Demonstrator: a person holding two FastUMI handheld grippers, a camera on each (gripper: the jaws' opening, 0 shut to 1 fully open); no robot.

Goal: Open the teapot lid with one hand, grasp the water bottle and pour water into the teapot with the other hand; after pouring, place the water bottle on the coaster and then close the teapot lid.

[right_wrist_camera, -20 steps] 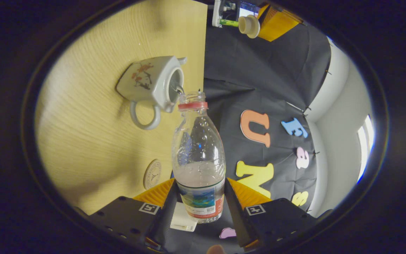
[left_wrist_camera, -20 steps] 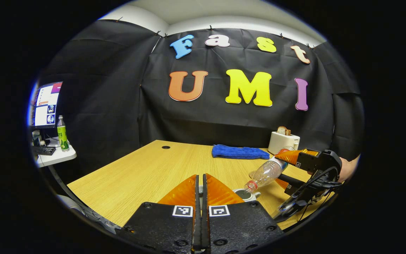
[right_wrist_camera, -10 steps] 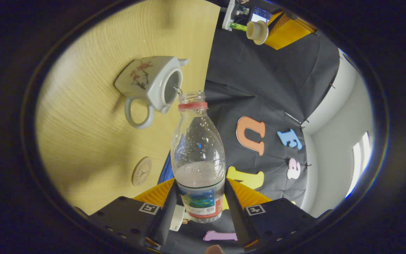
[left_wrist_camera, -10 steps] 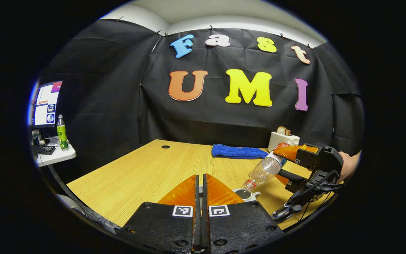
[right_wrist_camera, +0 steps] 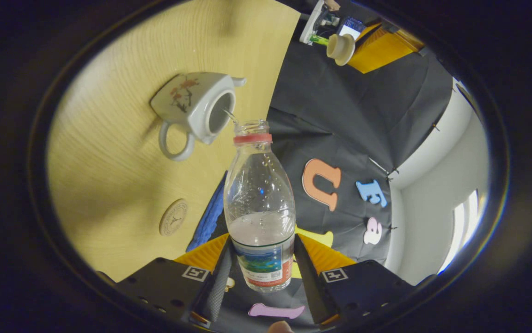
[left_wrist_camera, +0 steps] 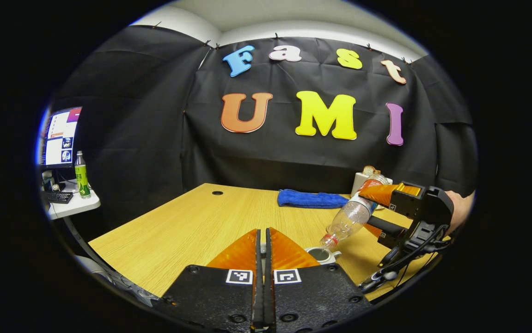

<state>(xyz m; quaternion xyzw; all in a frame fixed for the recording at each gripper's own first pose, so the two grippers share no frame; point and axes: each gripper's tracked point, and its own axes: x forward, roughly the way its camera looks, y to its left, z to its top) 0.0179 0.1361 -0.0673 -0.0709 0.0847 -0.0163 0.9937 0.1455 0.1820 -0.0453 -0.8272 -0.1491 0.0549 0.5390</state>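
One table [left_wrist_camera: 187, 222] carries a blue cloth [left_wrist_camera: 311, 199], a toaster [left_wrist_camera: 360, 181], one teapot [right_wrist_camera: 196, 111] and one coaster [right_wrist_camera: 173, 217], which lies apart from the pot near the cloth. The right gripper [right_wrist_camera: 262, 259] has both fingers clamped on the one bottle [right_wrist_camera: 259, 203], tipped mouth-down over the open pot; a thin stream runs in. In the right gripper view the left gripper [right_wrist_camera: 367, 46] holds the lid [right_wrist_camera: 339, 46] aloft. In the left gripper view its jaws sit together and partly hide the pot.
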